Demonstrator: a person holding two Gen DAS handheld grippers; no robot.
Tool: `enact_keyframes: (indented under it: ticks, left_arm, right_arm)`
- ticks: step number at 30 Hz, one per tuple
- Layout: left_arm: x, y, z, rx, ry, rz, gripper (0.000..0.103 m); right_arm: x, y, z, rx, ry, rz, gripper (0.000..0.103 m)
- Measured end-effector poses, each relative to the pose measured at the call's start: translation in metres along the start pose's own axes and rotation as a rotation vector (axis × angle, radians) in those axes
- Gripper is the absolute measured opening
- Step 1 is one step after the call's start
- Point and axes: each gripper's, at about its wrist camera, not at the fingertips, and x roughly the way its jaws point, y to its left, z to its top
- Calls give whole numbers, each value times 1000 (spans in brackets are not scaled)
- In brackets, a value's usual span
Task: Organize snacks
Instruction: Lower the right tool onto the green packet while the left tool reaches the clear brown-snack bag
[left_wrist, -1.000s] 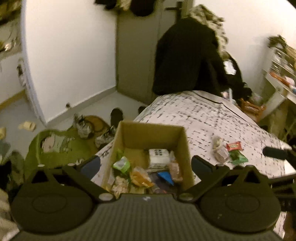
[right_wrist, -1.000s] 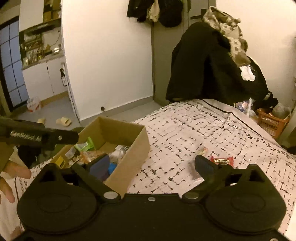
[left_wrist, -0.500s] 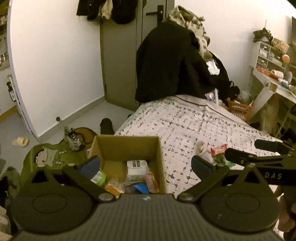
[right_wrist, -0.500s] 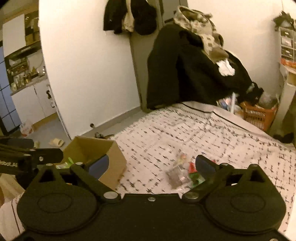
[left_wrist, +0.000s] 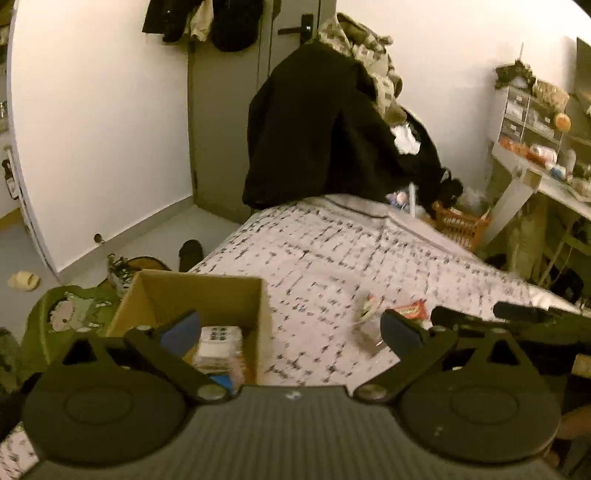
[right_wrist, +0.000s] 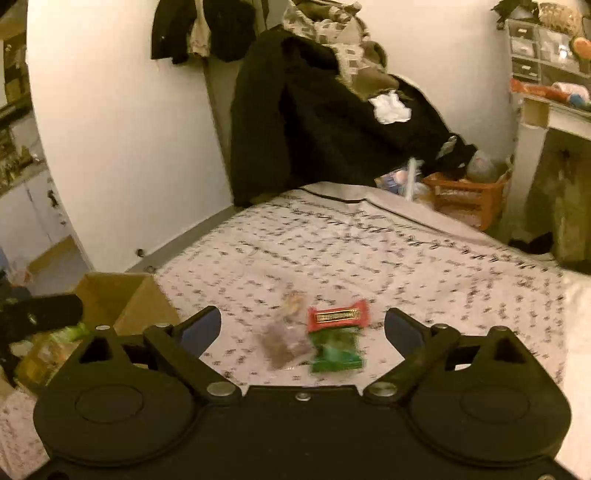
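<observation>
A cardboard box (left_wrist: 207, 295) holding several snacks stands on the patterned bed; it also shows at the left of the right wrist view (right_wrist: 122, 295). A red snack bar (right_wrist: 338, 315), a green packet (right_wrist: 336, 350) and a clear bag of snacks (right_wrist: 286, 338) lie on the bedspread. My right gripper (right_wrist: 303, 328) is open and empty, just above and in front of these three. My left gripper (left_wrist: 291, 330) is open and empty, over the box's right wall. The red bar (left_wrist: 412, 309) shows in the left wrist view beside the right gripper's arm (left_wrist: 517, 321).
The bedspread (right_wrist: 369, 254) stretches ahead. Dark coats (right_wrist: 314, 110) hang at the bed's far end. An orange basket (right_wrist: 465, 199) and shelves (left_wrist: 532, 122) stand at the right. Shoes and a green bag (left_wrist: 74, 314) lie on the floor at the left.
Both grippers have swung right, away from the box toward the loose snacks. The right gripper now has the red bar, green packet and clear bag between its fingers' line of view. Both stayed open.
</observation>
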Motion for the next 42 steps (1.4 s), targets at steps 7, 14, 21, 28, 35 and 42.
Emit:
enact_keyframes:
  ticks: [7,14,21,28,35,42]
  left_arm:
    - [7,-20,6,-34,-54,-52,100]
    - [41,-39,5,-73,3,-114,96]
    - [81,-39,-11,-178,76,-162,62]
    - [115,-47,-24,-274,119,-190,55]
    - [155,-45,-35,-327,185,-189,55]
    - [185,-44,-43,-358,237,-199,55]
  right_arm:
    - [10,-20,-3,41,20,19,86]
    - [28,-29,-11,68,54,20,77]
    - [60,-29,-31,48,107,33,60]
    - [72,-18,-43,-9,64,41,59]
    - [86,-21,-51,-14,62,12,59]
    - [97,-22,-53,-43,77,20,58]
